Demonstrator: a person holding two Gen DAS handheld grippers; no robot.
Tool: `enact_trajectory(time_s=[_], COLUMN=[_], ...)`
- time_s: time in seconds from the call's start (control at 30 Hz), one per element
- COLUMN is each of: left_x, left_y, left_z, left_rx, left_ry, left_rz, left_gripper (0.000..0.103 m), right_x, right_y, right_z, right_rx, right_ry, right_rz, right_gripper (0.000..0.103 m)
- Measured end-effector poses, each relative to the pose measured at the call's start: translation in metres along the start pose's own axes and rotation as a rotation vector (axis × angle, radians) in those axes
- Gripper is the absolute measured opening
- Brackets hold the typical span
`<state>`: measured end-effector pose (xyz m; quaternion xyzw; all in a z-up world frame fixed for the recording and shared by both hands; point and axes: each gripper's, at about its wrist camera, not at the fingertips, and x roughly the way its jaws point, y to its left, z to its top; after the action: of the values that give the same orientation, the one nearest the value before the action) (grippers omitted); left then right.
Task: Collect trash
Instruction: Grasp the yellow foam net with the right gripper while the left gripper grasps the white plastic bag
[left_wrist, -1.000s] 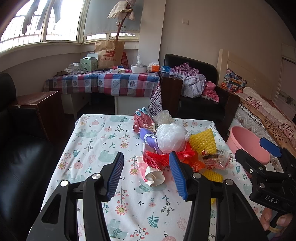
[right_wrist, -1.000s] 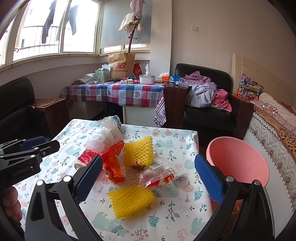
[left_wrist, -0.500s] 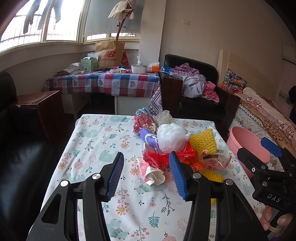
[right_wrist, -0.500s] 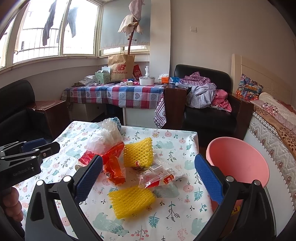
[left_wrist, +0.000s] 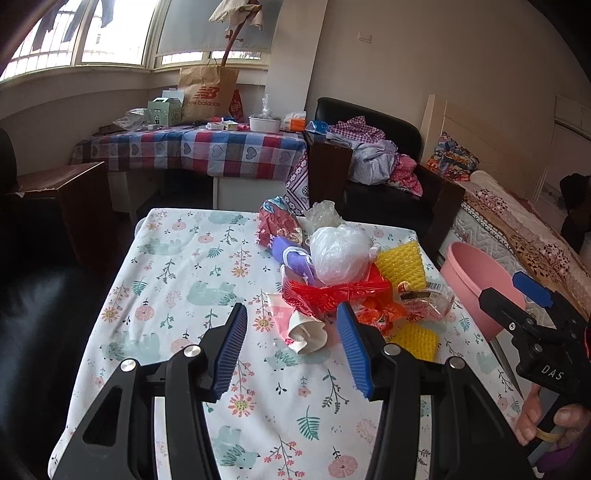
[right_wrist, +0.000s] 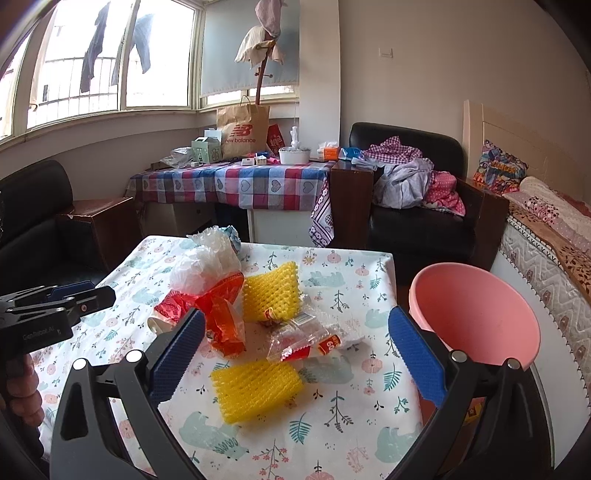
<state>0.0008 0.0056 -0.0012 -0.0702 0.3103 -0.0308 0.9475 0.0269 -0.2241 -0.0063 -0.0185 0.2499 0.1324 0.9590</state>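
Right wrist view: nearest the camera, the right gripper (right_wrist: 293, 354) hangs above the table with its blue ribbed pads spread wide and nothing between them. Just below lies a yellow foam net (right_wrist: 256, 387), soft, springy and honeycombed, flat on the flowered tablecloth (right_wrist: 343, 435). Just beyond it is a crinkled clear wrapper (right_wrist: 306, 338) with a red label, then an orange foil packet (right_wrist: 223, 328), and a second yellow net (right_wrist: 271, 293) standing on edge. Farther back a white plastic bag (right_wrist: 201, 267) sits on a red mesh tray (right_wrist: 177, 304). To the right, off the table's edge, a smooth pink basin (right_wrist: 476, 317) waits, the likely place for the trash.

In the left wrist view, the left gripper (left_wrist: 291, 350) is also open and empty, its pads either side of a crushed paper cup (left_wrist: 304, 332) at the near edge of the pile.

No piece appears to have been picked up. A sound first move would be to lower the right gripper squarely over the near foam net and close gently across its short width, since it will squash rather than slip. The thin wrappers are slippery and are best pinched at a fold.
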Motion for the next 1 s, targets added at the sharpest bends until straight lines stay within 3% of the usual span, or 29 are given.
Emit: enact_trajectory(time_s=[0.13,0.3,0.57,0.83,1.0], left_x=[0.007,0.021,0.049,0.041,0.054], left_y=[0.008,0.011,0.003,-0.009,-0.027], left_z=[-0.011,-0.015,-0.009,0.034,0.046], left_rx=[0.003,-0.012,-0.009,0.020,0.072], left_ry=[0.035,0.086,0.146,0.035,0.034], left_rz=[-0.020,-0.042,-0.060,-0.133,-0.132], left_gripper=[0.050,0.049,0.048,0.047,0.047], right_x=[0.005,0.015,0.021,0.024,0.029], right_y=[-0.008,-0.013,-0.022,-0.031,-0.030], right_z=[-0.010,-0.020,-0.025,-0.015,-0.013], right_rx=[0.018,0.031,0.056,0.082,0.082], right_ry=[0.031,0.087,0.109,0.096,0.099], right_rz=[0.025,0.061,0.090,0.103,0.119], right_gripper=[0.097,0.081,0.080,0.080,0.080])
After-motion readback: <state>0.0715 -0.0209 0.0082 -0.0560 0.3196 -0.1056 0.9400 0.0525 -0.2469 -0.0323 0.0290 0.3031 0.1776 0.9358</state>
